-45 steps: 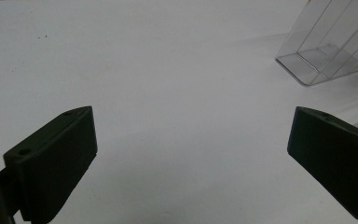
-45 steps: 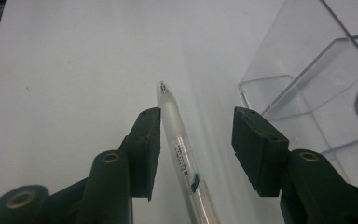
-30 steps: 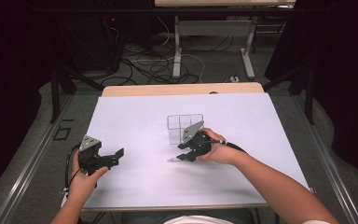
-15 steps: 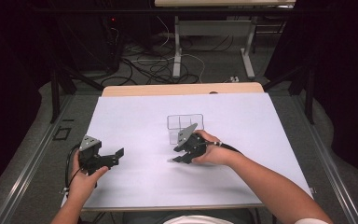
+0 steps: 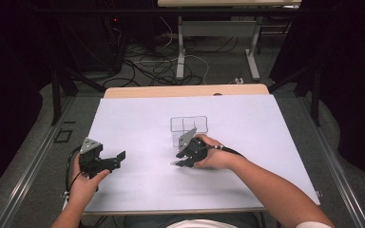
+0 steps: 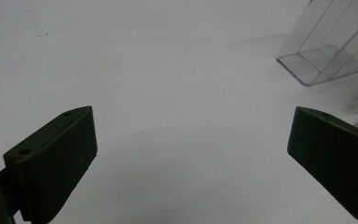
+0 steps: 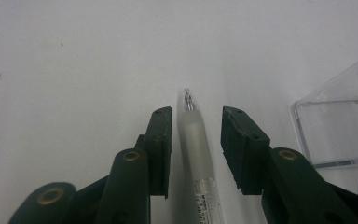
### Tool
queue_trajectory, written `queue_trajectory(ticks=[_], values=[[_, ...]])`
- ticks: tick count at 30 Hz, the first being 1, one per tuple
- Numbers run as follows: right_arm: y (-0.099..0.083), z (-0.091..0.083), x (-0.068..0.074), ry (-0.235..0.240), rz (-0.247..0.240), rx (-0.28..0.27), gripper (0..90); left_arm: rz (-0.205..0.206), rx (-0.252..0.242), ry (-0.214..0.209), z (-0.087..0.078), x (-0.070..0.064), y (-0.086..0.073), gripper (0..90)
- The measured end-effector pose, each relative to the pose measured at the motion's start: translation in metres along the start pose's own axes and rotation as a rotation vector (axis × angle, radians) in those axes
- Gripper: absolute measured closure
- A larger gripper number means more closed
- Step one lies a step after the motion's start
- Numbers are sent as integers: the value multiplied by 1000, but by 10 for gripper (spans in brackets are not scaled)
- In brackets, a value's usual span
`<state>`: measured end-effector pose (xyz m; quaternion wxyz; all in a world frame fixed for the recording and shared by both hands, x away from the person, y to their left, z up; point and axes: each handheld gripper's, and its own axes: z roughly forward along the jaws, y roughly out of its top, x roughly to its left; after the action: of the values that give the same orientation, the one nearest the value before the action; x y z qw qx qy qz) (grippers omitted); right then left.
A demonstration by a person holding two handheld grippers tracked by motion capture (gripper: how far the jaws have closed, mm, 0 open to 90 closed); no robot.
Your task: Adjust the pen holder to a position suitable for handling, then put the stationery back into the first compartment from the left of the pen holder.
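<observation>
A frosted white pen (image 7: pixel 198 154) lies on the white table sheet (image 5: pixel 247 123), its tip pointing away from me in the right gripper view. My right gripper (image 7: pixel 196 121) is open, with one jaw on each side of the pen and a small gap on both sides. In the high view the right gripper (image 5: pixel 178 160) sits low on the sheet just in front of a clear plastic compartment box (image 5: pixel 188 128). My left gripper (image 5: pixel 119 159) is held at the front left, open wide (image 6: pixel 191 135) with nothing between its jaws.
The clear box (image 6: pixel 328 46) stands upright near the sheet's middle, and its corner (image 7: pixel 340 130) lies to the right of the right jaws. The bare wooden table edge (image 5: pixel 185 90) runs along the far side. Cables and table legs are on the floor beyond.
My right gripper has shifted slightly left and toward me, away from the box, and now straddles the pen. The left gripper has stayed in place.
</observation>
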<state>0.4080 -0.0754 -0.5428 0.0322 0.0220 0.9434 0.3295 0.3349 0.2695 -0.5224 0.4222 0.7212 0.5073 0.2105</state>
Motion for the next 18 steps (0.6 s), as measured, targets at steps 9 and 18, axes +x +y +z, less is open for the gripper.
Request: queue_trajectory(ticks=[9,18], values=[[-3,5,-3,21,-26,17,701,-2,3,1,0,-1,-1,14],[-3,6,-5,38,-28,13,730,-1,4,-1,0,-1,0,14]])
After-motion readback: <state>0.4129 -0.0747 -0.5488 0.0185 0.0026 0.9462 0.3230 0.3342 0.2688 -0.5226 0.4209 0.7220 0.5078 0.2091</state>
